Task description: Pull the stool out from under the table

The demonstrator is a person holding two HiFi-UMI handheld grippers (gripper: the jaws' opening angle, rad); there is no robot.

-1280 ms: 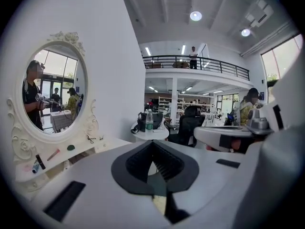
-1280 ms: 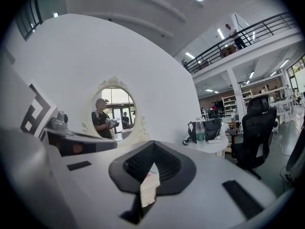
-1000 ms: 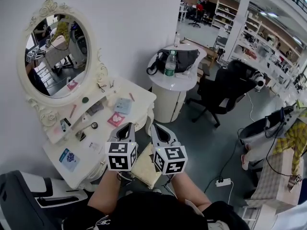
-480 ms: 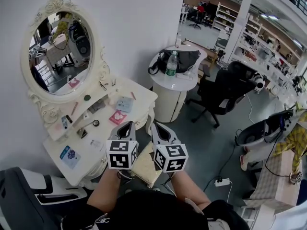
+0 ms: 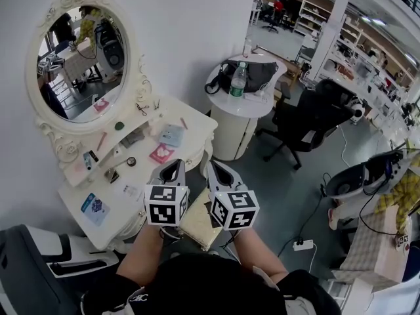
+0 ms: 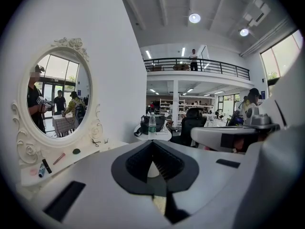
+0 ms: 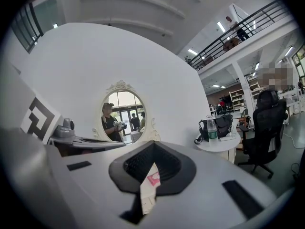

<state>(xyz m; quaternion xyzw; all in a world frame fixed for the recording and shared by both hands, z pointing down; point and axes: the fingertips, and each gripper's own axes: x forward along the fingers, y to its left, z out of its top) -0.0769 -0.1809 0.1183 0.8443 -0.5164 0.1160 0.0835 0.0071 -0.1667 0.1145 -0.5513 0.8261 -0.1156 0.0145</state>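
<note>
The stool (image 5: pixel 199 227) has a cream cushion and shows low in the head view, just off the front edge of the white dressing table (image 5: pixel 190 128). The two marker cubes hide much of it. My left gripper (image 5: pixel 172 167) and right gripper (image 5: pixel 213 168) hang side by side above the stool and point toward the table. Both are shut with nothing between the jaws. In the left gripper view the left gripper (image 6: pixel 152 144) has its jaws together, and in the right gripper view the right gripper (image 7: pixel 153 147) does too.
An oval mirror (image 5: pixel 82 61) stands on the dressing table among several small items. To the right is a round white side table (image 5: pixel 239 110) with a bottle (image 5: pixel 238 83) and a black bag (image 5: pixel 252 74). A black office chair (image 5: pixel 315 120) stands beyond it, and a power strip (image 5: pixel 302 245) lies on the floor.
The head view has drifted slightly, so the mirror and table sit a little higher in the picture. Both grippers stay shut and side by side above the stool.
</note>
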